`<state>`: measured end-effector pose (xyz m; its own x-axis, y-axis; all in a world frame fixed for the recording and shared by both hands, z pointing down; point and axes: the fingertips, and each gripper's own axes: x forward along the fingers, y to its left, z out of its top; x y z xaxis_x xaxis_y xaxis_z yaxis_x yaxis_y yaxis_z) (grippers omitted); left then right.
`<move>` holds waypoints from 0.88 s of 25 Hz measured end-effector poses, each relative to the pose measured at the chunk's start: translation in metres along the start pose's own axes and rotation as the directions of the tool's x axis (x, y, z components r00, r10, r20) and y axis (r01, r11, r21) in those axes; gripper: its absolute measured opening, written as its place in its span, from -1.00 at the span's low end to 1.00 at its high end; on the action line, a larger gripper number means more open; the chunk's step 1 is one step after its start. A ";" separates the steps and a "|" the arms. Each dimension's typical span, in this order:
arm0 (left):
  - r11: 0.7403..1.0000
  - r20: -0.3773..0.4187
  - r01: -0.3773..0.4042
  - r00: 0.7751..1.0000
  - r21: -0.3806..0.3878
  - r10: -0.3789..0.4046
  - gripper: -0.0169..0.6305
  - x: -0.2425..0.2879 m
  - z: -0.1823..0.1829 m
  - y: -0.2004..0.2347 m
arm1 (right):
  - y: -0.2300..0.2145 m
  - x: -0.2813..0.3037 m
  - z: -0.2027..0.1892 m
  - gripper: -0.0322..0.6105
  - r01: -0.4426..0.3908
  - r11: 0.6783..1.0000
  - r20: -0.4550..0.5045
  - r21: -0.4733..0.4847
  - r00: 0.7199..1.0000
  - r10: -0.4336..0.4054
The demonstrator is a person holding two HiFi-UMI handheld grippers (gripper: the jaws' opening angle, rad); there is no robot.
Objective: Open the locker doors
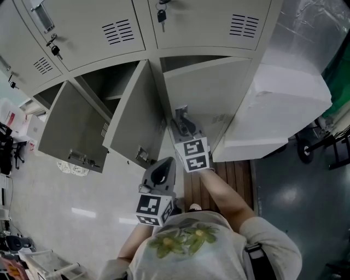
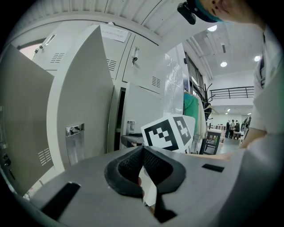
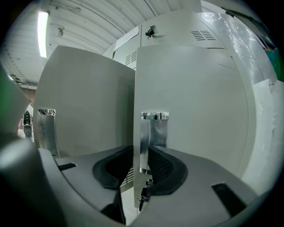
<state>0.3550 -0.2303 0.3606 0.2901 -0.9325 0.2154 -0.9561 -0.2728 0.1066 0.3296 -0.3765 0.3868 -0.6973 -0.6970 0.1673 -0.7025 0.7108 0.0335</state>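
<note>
A grey bank of lockers fills the head view. Two lower doors point(image 1: 74, 128) point(image 1: 134, 117) hang wide open. The third lower door point(image 1: 210, 90) stands slightly ajar, and my right gripper point(image 1: 183, 124) is at its metal handle point(image 1: 182, 115). In the right gripper view that door's point(image 3: 195, 102) free edge and handle plate point(image 3: 153, 133) run between the jaws, with both pads against them; a key point(image 3: 144, 193) hangs just below. My left gripper point(image 1: 162, 167) is held back from the lockers, its pads together on nothing point(image 2: 142, 150).
The upper locker doors point(image 1: 202, 22) are closed, with keys point(image 1: 161, 15) in their locks. A large white wrapped block point(image 1: 279, 109) stands right of the lockers over a wooden pallet point(image 1: 235, 175). A wheeled cart point(image 1: 314, 145) sits at the far right.
</note>
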 end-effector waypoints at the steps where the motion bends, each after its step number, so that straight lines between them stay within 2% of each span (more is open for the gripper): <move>1: 1.000 0.001 0.000 1.000 0.001 0.000 -0.86 -0.001 0.000 -0.001 | 0.000 -0.001 0.000 -0.53 0.002 1.000 0.001 0.001 1.000 -0.002; 9: 1.000 -0.004 0.011 1.000 0.003 -0.011 -0.86 -0.007 -0.003 -0.007 | 0.002 -0.011 -0.002 -0.52 0.013 1.000 0.000 0.008 1.000 -0.013; 22: 0.999 -0.008 0.043 0.999 0.011 -0.043 -0.86 -0.001 -0.005 -0.017 | 0.005 -0.032 -0.005 -0.52 -0.056 0.998 -0.002 0.001 0.998 0.056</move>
<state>0.3715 -0.2231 0.3636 0.3313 -0.9179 0.2182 -0.9431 -0.3153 0.1055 0.3490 -0.3505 0.3869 -0.7350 -0.6562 0.1708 -0.6629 0.7484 0.0227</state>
